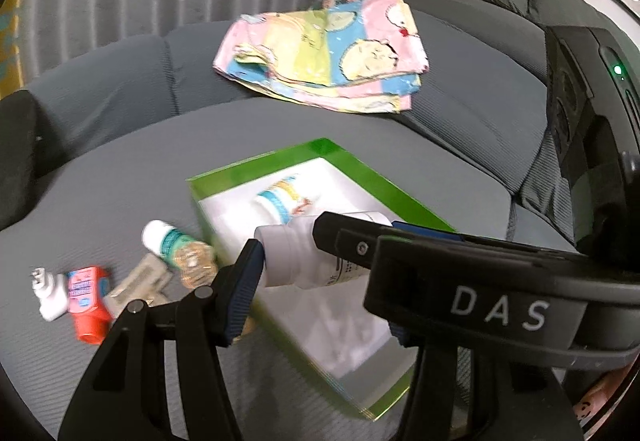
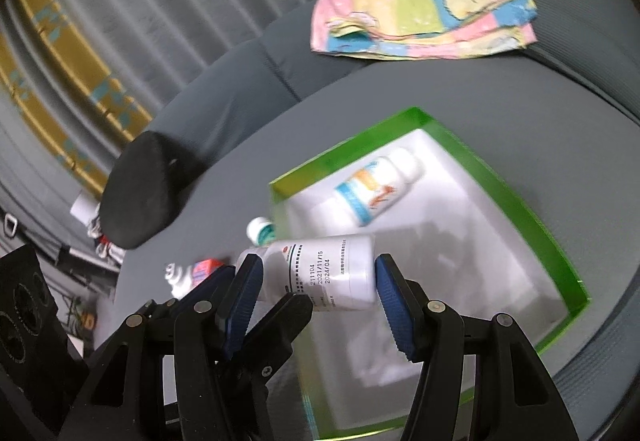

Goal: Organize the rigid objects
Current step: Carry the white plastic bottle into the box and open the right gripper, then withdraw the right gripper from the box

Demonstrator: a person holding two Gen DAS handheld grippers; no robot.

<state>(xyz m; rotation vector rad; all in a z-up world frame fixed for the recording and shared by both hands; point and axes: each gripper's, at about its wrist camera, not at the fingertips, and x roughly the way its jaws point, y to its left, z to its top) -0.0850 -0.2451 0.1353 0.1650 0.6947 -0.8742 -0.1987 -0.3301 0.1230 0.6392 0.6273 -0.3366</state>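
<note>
Grip status, right gripper (image 2: 318,301): jaws are partly closed on the white bottle (image 2: 332,273), with 1 blue pad at the cap end and 1 at the base end. The bottle's long axis therefore runs across the jaws, roughly level, cap to the left in the right wrist view.

Left gripper (image 1: 316,281): 1 pad sits against the cap end of the same bottle. Its other finger is hidden behind the right gripper's body, so I cannot tell whether this grip is complete. In the right wrist view, 1 left finger crosses under the bottle's middle.

Position of the bottle: held clear of the surface, above the near left part of the green box (image 2: 500,177). The white floor of the box lies directly below and beyond it.

Contents: 1 labelled bottle (image 2: 376,185) lies on its side towards the far end of the box, well apart from the held one.

Outside the box, left: a small teal-label bottle (image 1: 168,241) and a red item (image 1: 86,297) rest on the sofa seat (image 1: 120,177).

Farther back: a folded patterned cloth (image 1: 324,53).

Judgement: the next move is a short descent; the open floor nearer than the lying bottle appears sufficient.
</note>
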